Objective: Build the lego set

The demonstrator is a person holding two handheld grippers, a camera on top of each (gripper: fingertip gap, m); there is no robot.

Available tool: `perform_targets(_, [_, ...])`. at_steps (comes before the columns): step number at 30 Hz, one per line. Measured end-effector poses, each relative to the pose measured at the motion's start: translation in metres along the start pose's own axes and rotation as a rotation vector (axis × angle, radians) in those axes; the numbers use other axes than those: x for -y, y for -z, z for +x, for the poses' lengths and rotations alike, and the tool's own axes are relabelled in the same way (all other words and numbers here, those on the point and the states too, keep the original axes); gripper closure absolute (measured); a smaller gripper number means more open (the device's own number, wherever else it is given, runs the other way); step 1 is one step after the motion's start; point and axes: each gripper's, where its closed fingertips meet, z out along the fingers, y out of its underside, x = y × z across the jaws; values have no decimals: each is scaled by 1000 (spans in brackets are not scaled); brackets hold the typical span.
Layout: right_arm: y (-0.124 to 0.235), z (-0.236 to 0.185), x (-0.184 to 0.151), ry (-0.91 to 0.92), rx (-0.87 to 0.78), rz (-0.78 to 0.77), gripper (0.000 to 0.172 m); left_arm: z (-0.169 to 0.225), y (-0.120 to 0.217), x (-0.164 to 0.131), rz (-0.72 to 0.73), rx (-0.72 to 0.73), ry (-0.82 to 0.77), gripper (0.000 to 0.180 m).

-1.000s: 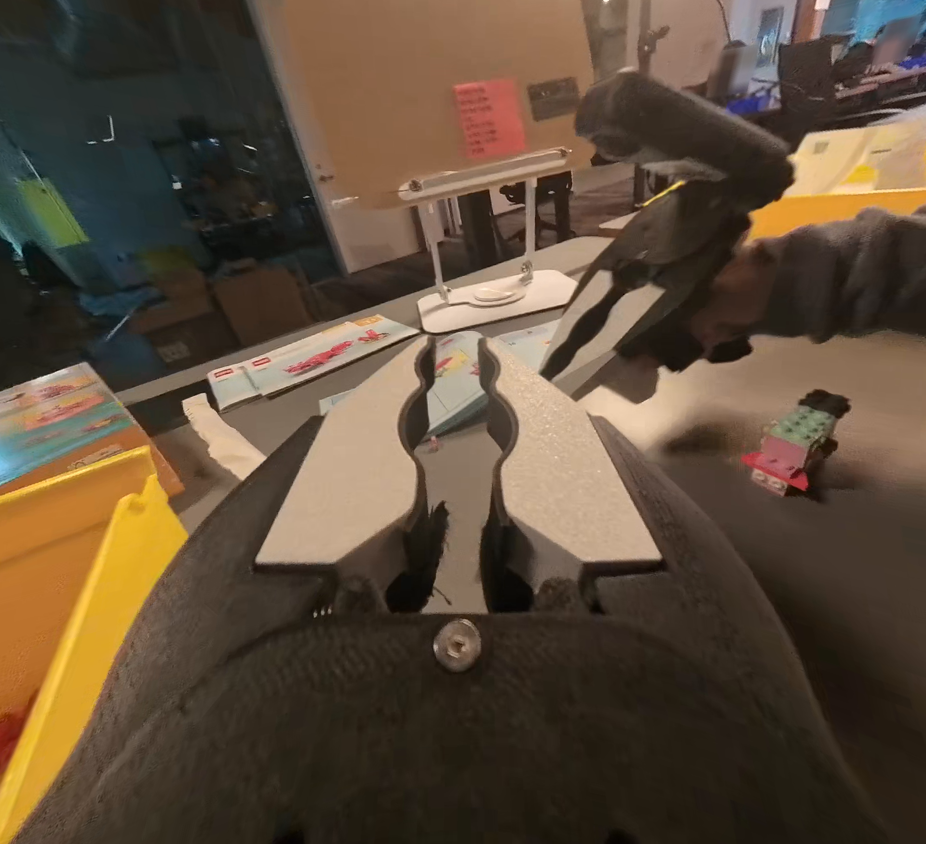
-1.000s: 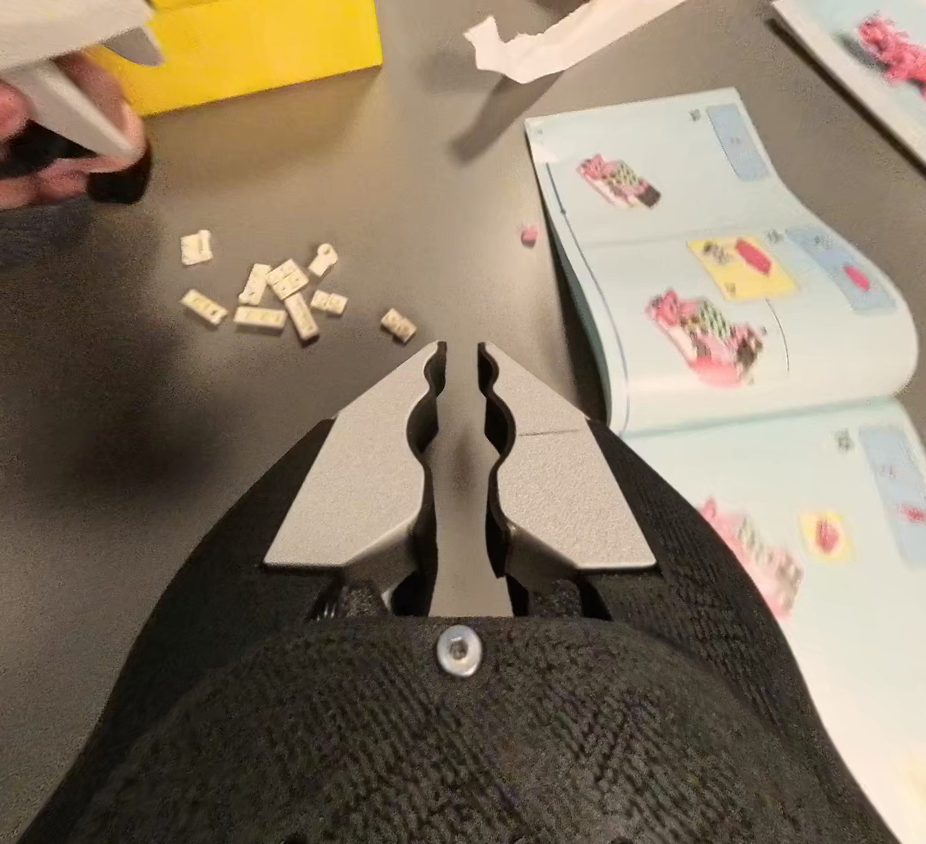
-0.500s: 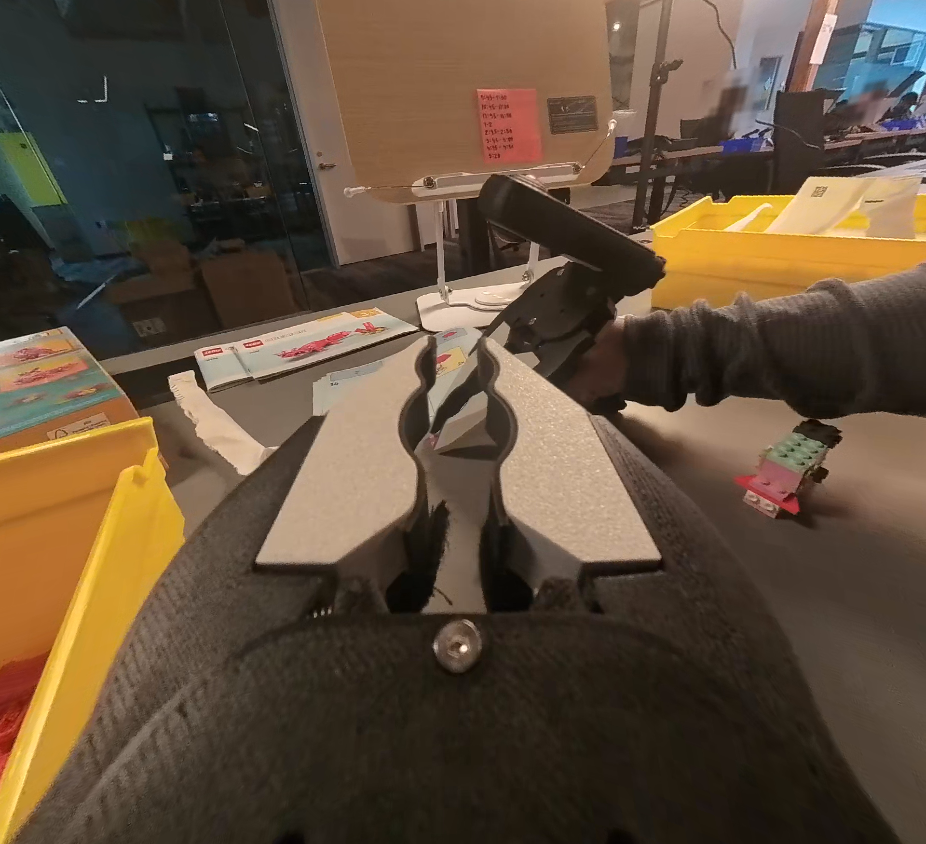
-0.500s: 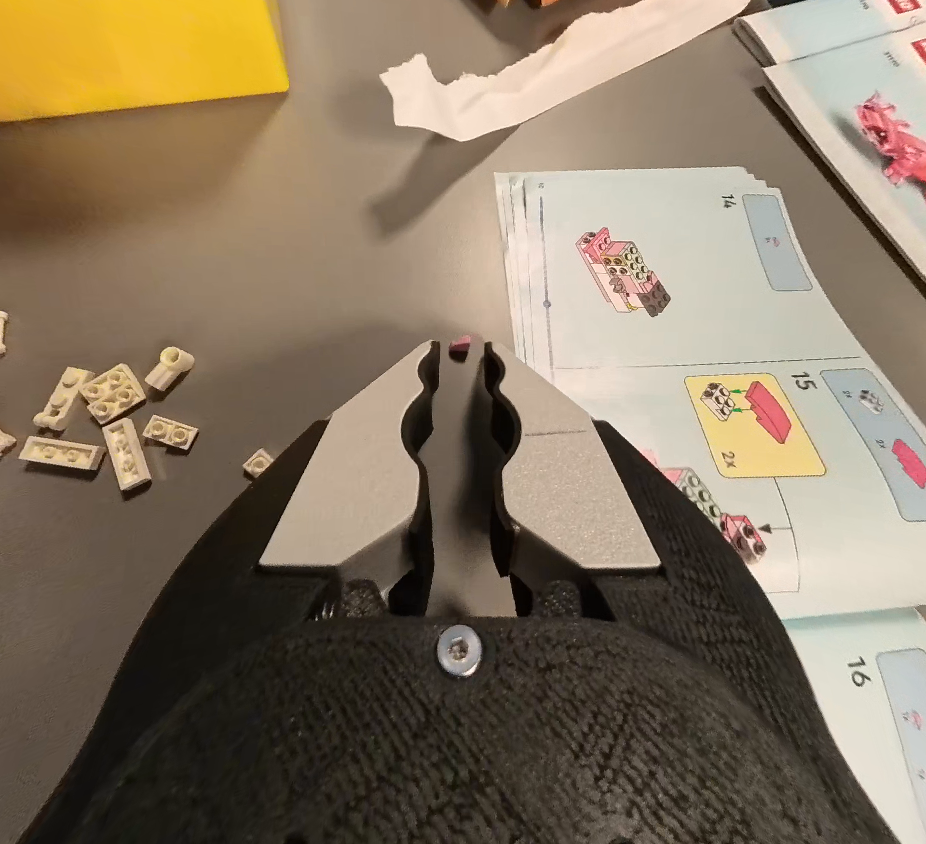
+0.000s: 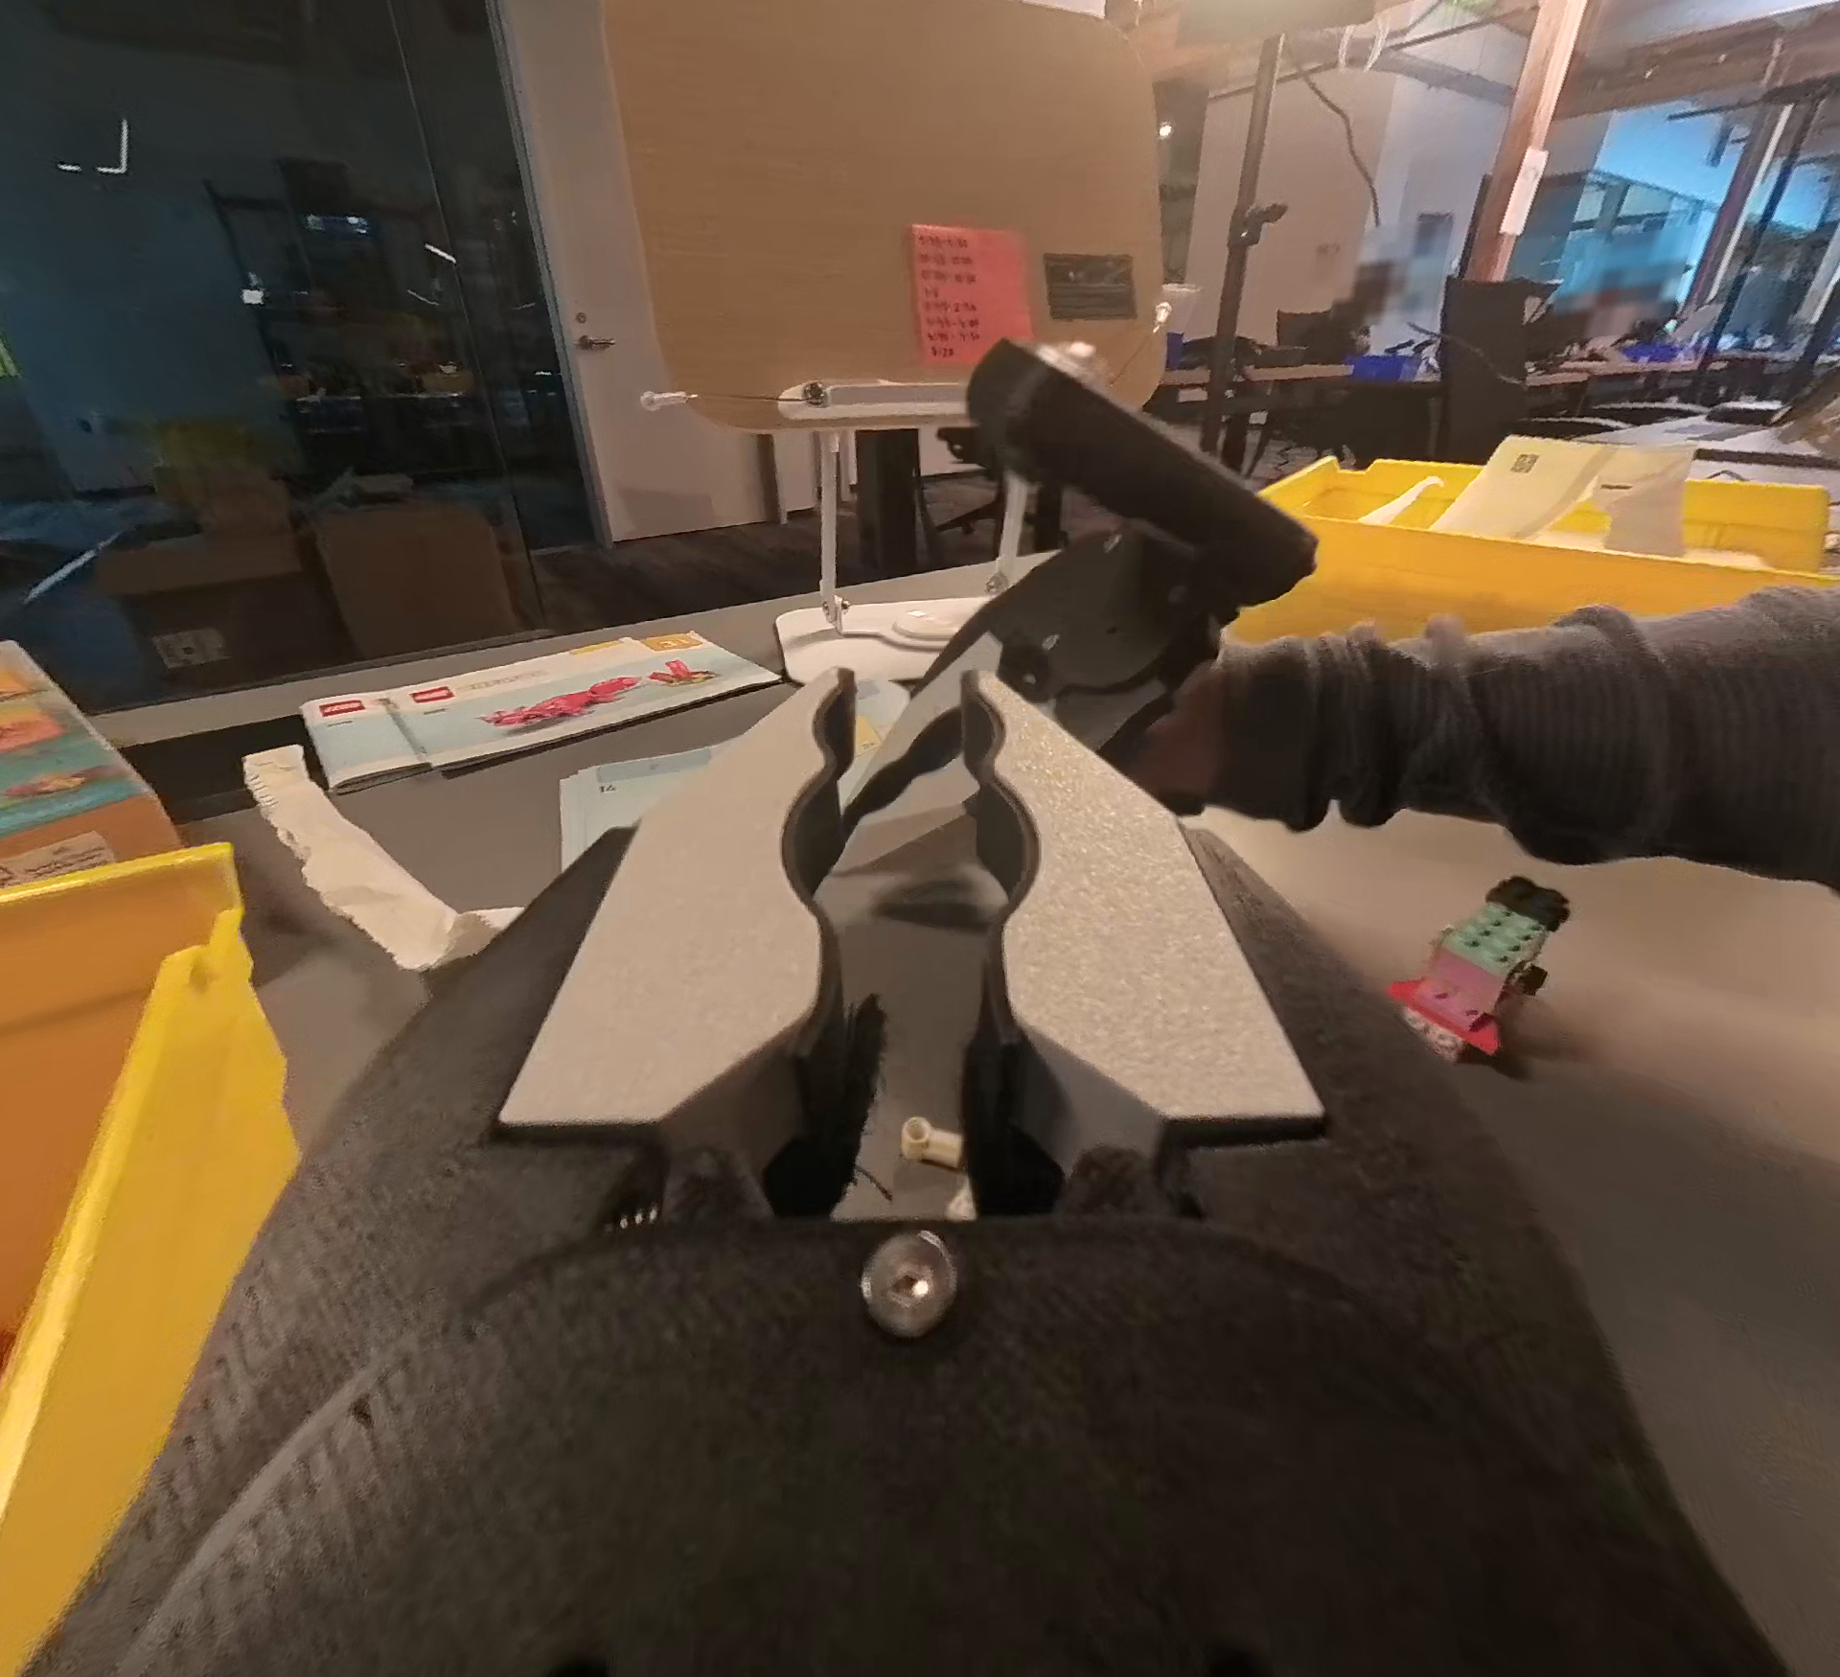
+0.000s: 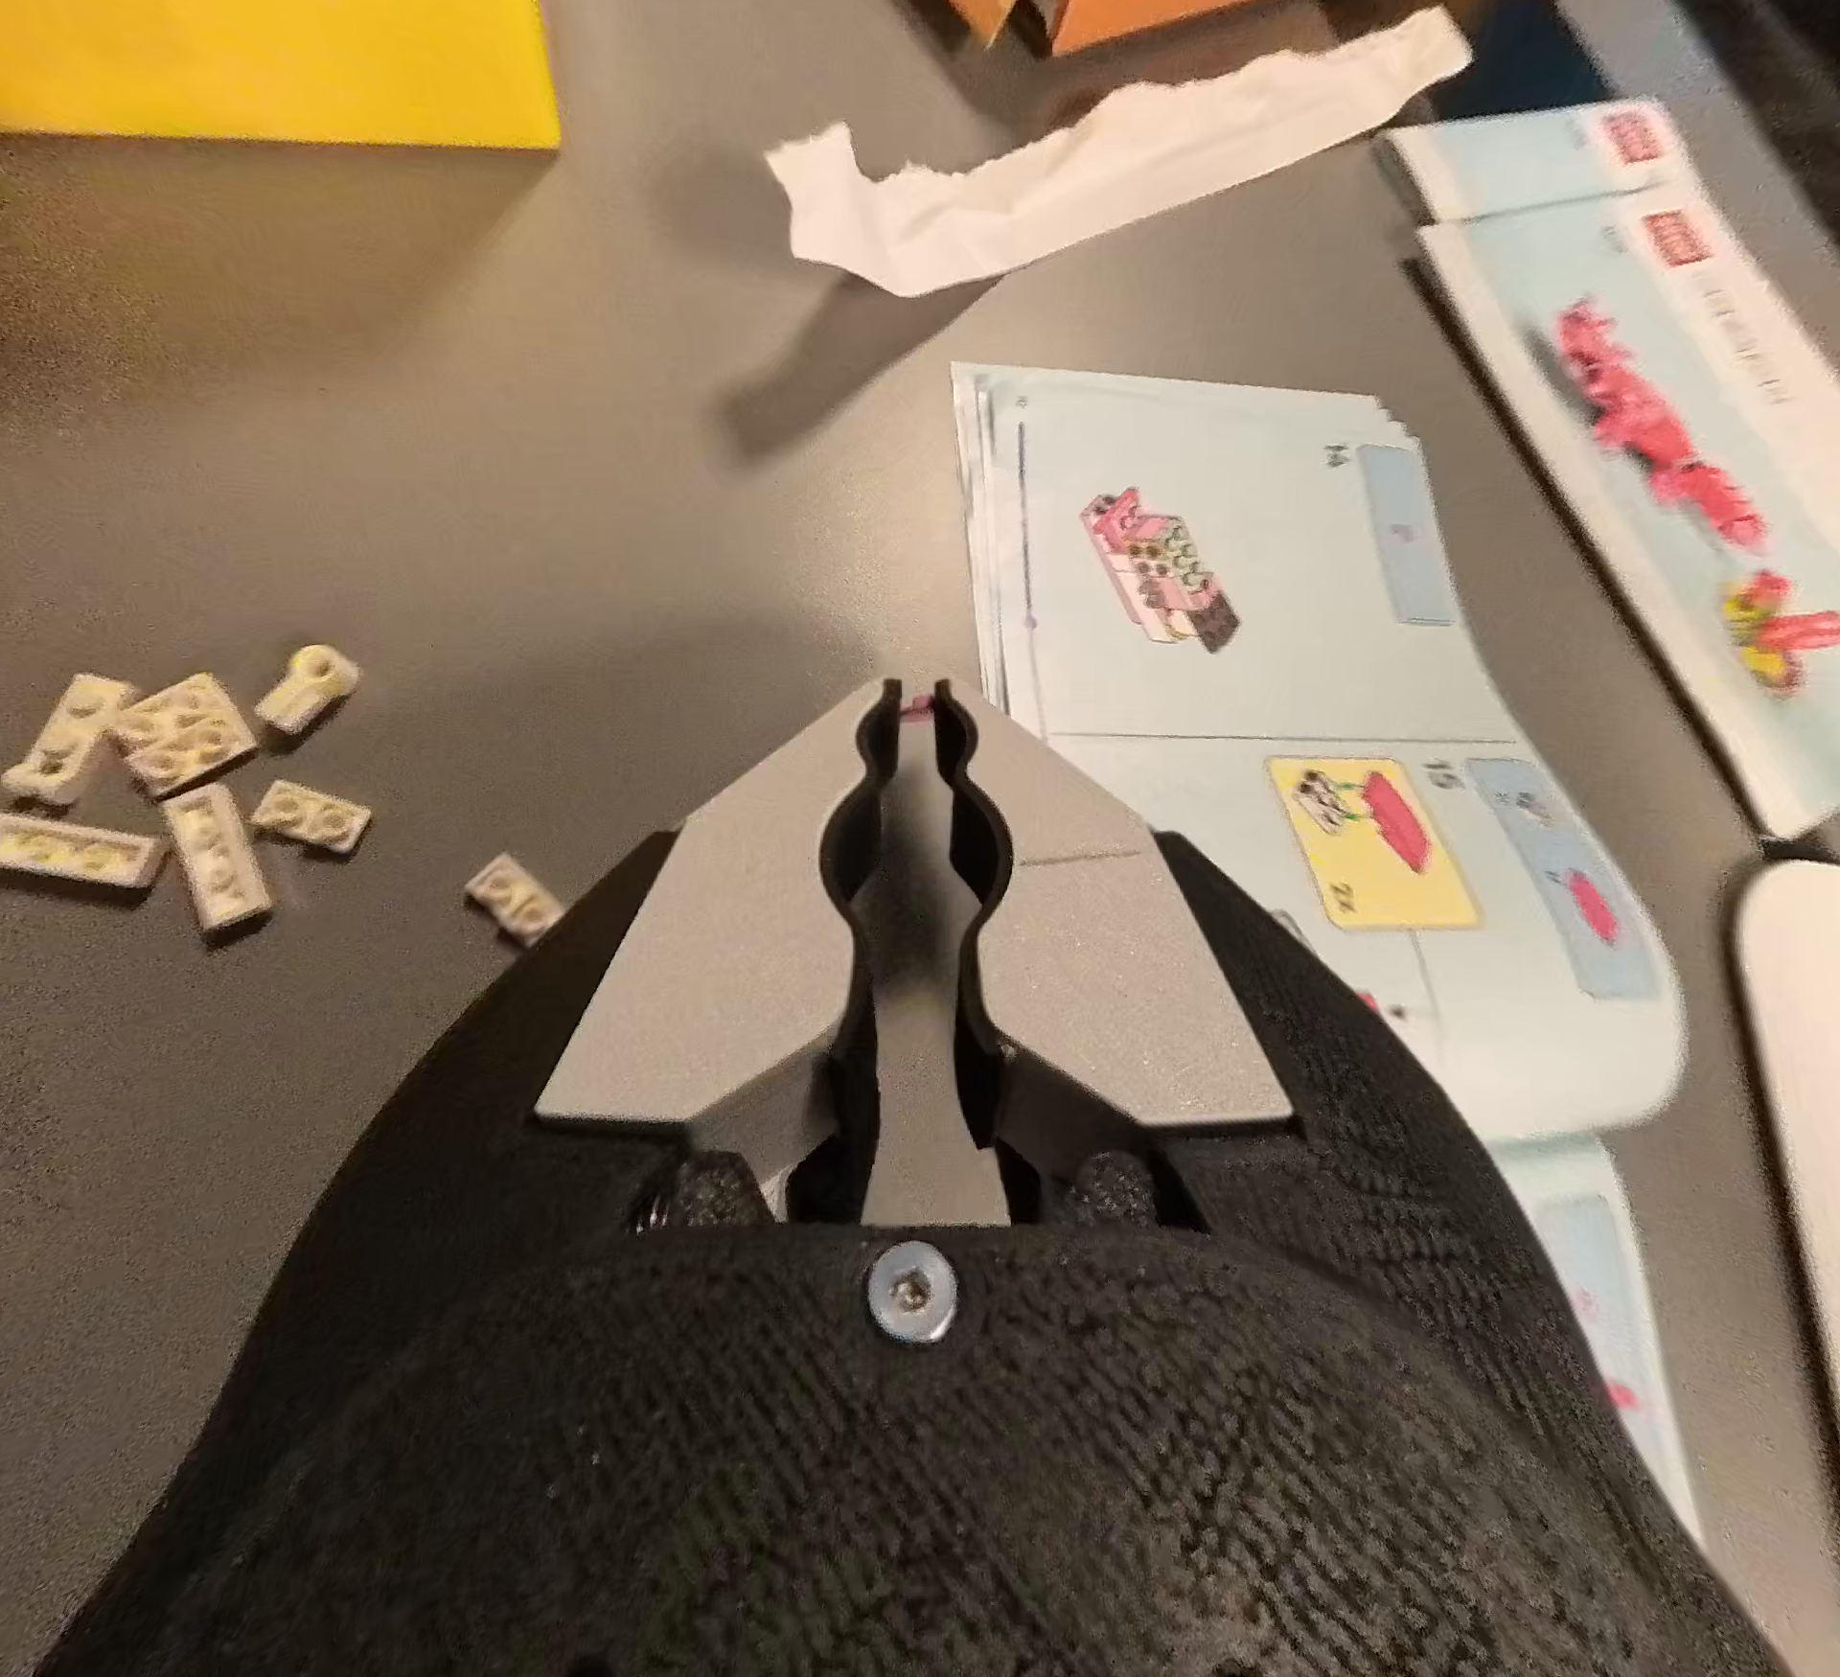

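— What's in my right tongs [image 6: 917, 705]?
— A tiny pink piece [image 6: 917, 709], pinched at the very tips beside the open instruction booklet [image 6: 1245, 683], low over the table [image 6: 498, 484].
— And my left tongs [image 5: 904, 703]?
— Parted, grasping nothing. Only that view shows the pink-and-green brick model [image 5: 1474, 972].

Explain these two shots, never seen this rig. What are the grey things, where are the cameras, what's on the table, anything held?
No robot: a person holds handheld tongs in each hand, with a camera on each looking along its two grey fingers. The left view shows the left tongs open and bare, with the right tongs and a sleeved arm beyond. The right view looks down on the right tongs, closed on a tiny pink piece at the tips. On the grey table: white bricks, open instruction booklet, torn paper strip, small brick model, yellow bins.
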Motion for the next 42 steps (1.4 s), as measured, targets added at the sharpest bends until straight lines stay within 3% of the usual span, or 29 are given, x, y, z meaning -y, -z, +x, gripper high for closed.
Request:
perform_targets(6, [99,-18,2,164,-58,32,167,30,-6,-9,-55,-151,25,140])
perform_targets(10, [165,-48,-36,316,-37,-148,167,77,-14,-35,-208,-351,45,118])
perform_targets(13, [201,-79,-80,292,82,-378,167,123,-15,-62,-405,-566,63,104])
perform_targets(16, [223,-108,-120,224,198,-595,167,153,-19,-90,-587,-661,15,91])
perform_targets(22, [237,-127,-168,113,278,-932,167,180,-26,-120,-730,-747,-122,95])
perform_targets(30, [220,-134,-176,53,296,-988,167,175,-24,-123,-716,-715,-139,107])
perform_targets(34, [213,-137,-170,84,300,-931,160,168,-21,-125,-729,-716,-158,108])
perform_targets(38, [210,-143,-164,62,290,-829,130,171,-17,-124,-733,-752,-127,112])
perform_targets(42, [218,-145,-152,15,141,-672,117,175,-13,-124,-734,-777,-124,118])
